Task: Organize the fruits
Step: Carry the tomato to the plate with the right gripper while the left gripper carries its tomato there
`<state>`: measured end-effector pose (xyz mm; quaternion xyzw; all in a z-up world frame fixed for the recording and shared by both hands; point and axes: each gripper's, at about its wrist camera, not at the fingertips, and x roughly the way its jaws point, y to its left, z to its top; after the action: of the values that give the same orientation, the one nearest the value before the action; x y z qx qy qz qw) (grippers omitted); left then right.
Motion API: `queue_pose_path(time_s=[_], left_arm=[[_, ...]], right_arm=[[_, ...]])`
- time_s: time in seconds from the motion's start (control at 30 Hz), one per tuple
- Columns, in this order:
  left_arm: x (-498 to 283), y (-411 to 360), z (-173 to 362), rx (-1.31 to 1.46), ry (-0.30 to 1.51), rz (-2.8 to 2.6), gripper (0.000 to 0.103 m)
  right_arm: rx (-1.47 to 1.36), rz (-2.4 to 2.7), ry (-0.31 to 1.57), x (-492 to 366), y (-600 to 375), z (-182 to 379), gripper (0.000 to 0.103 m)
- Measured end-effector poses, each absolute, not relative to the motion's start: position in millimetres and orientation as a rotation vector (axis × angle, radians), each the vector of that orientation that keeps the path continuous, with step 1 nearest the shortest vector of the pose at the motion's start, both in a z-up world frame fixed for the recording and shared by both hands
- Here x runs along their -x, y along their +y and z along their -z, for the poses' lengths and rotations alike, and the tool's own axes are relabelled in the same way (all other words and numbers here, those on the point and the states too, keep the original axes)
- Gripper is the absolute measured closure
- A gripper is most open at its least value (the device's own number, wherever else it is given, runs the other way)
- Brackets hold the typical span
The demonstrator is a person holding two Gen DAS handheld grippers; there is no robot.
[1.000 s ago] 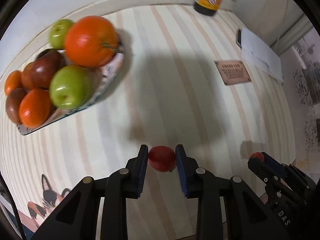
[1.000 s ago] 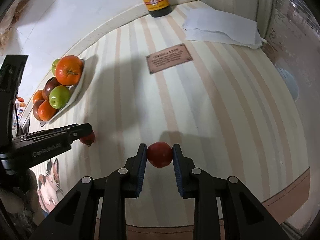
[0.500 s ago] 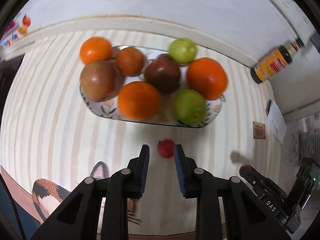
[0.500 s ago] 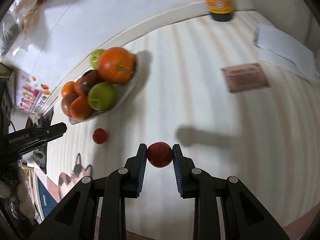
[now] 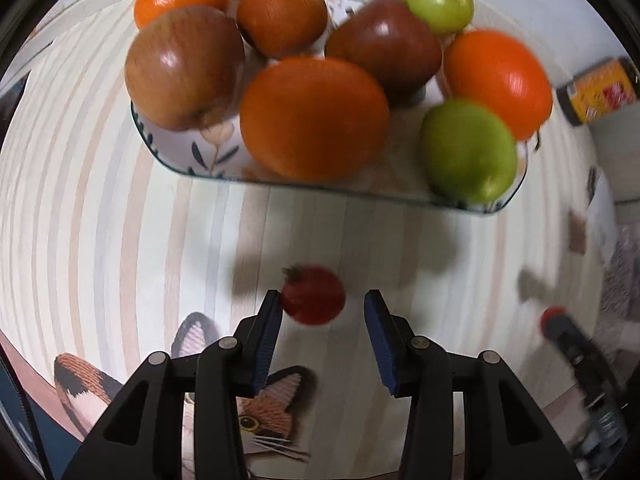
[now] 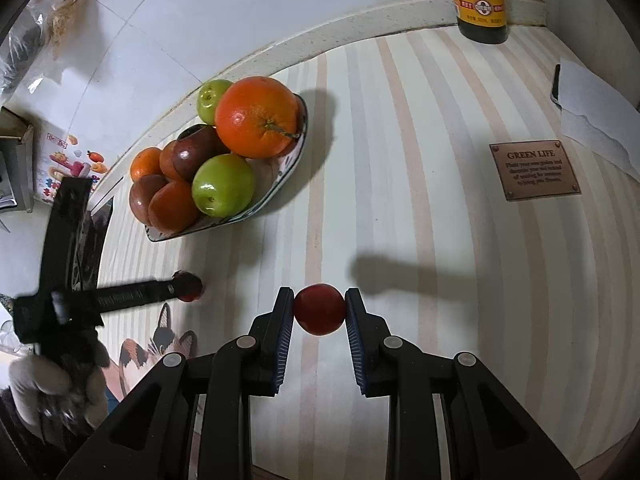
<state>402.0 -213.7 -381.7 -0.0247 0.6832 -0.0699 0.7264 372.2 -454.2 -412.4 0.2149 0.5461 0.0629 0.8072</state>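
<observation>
Striped cloth in pale cream, beige and grey covers the desk [image 6: 400,200], with a white wall behind it at the top of both frames. In the right wrist view a patterned dish [image 6: 280,196] sits left of centre, piled with oranges, green apples and dark red apples; a large orange [image 6: 258,118] lies on top and a green apple [image 6: 223,185] at the near side. A sauce bottle [image 6: 480,0] with a yellow label stands at the top right against the wall, a brown plaque [image 6: 534,170] reading "GREEN LIFE" lies at the right, and white paper [image 6: 592,120] lies above it.

At lower centre of that view the right gripper [image 6: 319,312] is closed on a small red fruit [image 6: 319,309], both blue pads touching its sides. At the lower left the left gripper [image 6: 176,288] reaches in from the frame edge, with a second small red fruit [image 6: 190,286] at its tip.

In the left wrist view the dish [image 5: 192,152] fills the upper half. Below it, at lower centre, the left gripper [image 5: 322,312] is spread wide. That second fruit [image 5: 313,295] lies against the left pad and clear of the right one; the frame is blurred, so I cannot tell whether it rests on the cloth. A cat picture [image 5: 260,408] shows on the cloth beneath the fingers.
</observation>
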Motion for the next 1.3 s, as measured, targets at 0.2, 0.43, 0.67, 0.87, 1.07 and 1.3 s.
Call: queue_pose_path(time_s=[0.2, 0.43, 0.67, 0.87, 1.07, 1.3], left_arm=[[-395.3, -202.2, 377.0, 0.081, 1.451, 0.139, 0.074], [-393.5, -183.9, 346.1, 0.101, 1.379, 0.152, 0.074], [-396.8, -156.6, 289.6, 0.154, 1.281, 0.194, 0.074], [-437.8, -150.5, 269.3, 0.194, 1.241, 0.204, 0.074], [-448.2, -155.5, 282.4, 0.332, 1.286, 0.225, 0.074], [-464.7, -199.8, 298.5, 0.404, 1.382, 0.342, 0.074]], right_arm=[[-0.463, -0.120, 1.166, -372.1, -457.3, 413.1, 0.075], [-0.465, -0.127, 1.169, -372.1, -451.6, 413.7, 0.075], [-0.468, -0.165, 1.156, -386.5, -438.5, 408.7, 0.075], [-0.512, -0.210, 1.111, -422.5, -422.6, 400.8, 0.075], [-0.548, -0.209, 1.095, -453.9, -419.1, 403.6, 0.075], [-0.648, -0.242, 1.075, -465.7, -431.1, 411.6, 0.075]])
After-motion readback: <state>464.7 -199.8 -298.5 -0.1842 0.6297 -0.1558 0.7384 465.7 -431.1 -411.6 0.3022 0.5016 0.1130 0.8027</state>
